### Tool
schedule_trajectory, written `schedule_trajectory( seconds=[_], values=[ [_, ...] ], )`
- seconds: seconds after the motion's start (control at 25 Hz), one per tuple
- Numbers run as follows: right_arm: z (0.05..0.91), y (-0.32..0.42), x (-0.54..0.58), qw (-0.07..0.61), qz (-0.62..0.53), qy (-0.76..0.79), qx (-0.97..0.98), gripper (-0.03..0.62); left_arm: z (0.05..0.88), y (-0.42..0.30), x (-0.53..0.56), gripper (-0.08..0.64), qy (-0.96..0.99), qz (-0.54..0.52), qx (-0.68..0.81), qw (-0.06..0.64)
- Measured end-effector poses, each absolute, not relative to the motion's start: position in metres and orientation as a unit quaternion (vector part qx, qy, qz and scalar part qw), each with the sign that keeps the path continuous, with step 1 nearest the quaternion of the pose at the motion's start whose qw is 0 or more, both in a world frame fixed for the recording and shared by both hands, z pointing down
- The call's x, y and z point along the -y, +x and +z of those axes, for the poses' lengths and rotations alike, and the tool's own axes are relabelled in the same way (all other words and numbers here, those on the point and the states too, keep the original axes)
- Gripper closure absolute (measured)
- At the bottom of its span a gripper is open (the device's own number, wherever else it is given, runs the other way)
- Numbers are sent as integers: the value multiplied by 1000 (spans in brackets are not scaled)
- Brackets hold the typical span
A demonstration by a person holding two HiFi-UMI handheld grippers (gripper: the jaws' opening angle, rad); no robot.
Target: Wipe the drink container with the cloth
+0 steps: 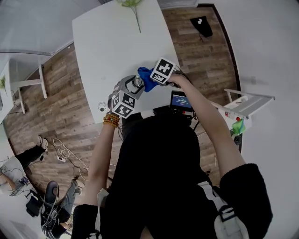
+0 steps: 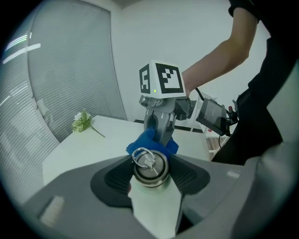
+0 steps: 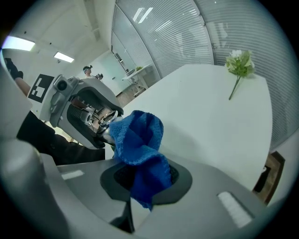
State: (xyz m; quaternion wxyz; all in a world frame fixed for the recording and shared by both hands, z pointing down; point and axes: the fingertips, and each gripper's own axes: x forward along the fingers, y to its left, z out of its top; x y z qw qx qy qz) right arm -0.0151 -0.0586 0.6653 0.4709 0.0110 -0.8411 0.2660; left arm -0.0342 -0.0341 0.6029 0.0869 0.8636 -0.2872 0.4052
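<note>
Left fingers (image 2: 117, 179): closed narrowly on the metal drink container (image 2: 149, 164), one dark pad on each side, just below its cap.
Left gripper (image 2: 152, 181): holds the container with the ringed cap facing the other gripper.
Right fingers (image 3: 180, 179): pinched on the blue cloth (image 3: 138, 140), which bunches up and sticks out past the tips.
Right gripper (image 3: 147, 182): points at the left one, tip to tip, with only the cloth and the container between them.
Cloth contact: the bunched end presses against the far side of the container near the cap.
Container's place: raised in the left gripper's grip over the near edge of the white table (image 1: 107, 42).
Hands: each holds its gripper from behind; the left wrist wears a beaded bracelet (image 1: 111, 120).
Further out: a green flower sprig (image 1: 133, 9) lies at the far end of the table.
Beside the table: a small lit screen (image 1: 180, 100) sits just past the near corner, above the wood floor (image 1: 60, 93).
</note>
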Motion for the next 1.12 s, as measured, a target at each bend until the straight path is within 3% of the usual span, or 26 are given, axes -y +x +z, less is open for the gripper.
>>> schedule_trajectory(
  seconds=[0.64, 0.96, 1.12],
  values=[
    [721, -18, 67, 501, 306, 40, 809, 537, 609, -36, 32, 322, 843, 423, 317, 99],
    [717, -11, 72, 507, 272, 68, 815, 525, 599, -44, 30, 324, 816, 394, 387, 172],
    [681, 1, 94, 461, 266, 101, 840, 526, 605, -47, 32, 324, 804, 386, 411, 189]
  ],
)
